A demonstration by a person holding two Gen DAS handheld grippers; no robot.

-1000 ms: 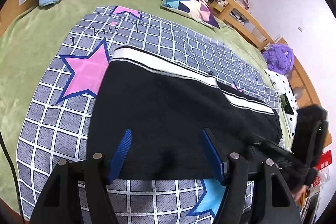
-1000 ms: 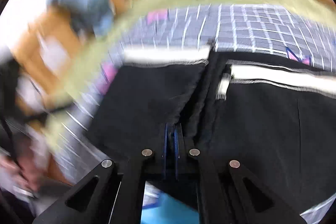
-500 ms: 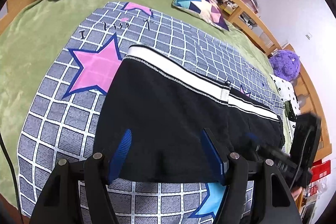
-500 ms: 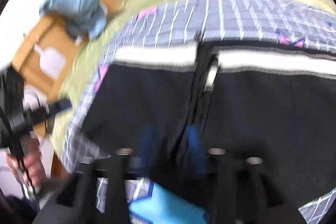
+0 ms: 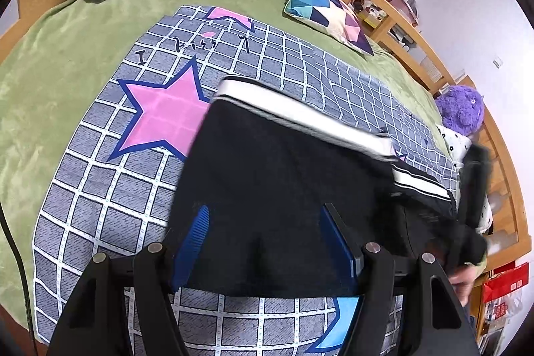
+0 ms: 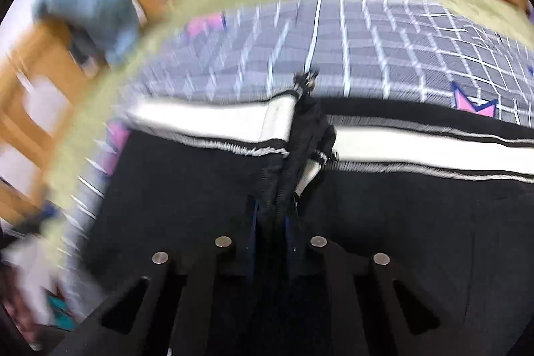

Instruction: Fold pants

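Across the lower middle of the left view, the black white-striped pants [image 5: 267, 189] lie on the grey checked star blanket [image 5: 110, 182], now folded further over. Left claw [image 5: 263, 242] hangs released; right claw [image 6: 272, 222], released half a second ago, is clenched again on bunched fabric. Geometric cushion [image 5: 327, 15] sits upper right.

I read the pants [image 5: 267, 189] as black with a white side stripe edged in thin black-and-white lines. Under them, centre of frame, the sheet [image 5: 100, 189] is grey with a white grid and pink stars outlined in blue. The blanket [image 5: 50, 55] at left is olive green. Upper right: pillow [image 5: 327, 12] in teal, navy, cream and pink triangles. Far right, purple plush toy [image 5: 460, 109]. My left fingers [image 5: 193, 242] have blue pads.
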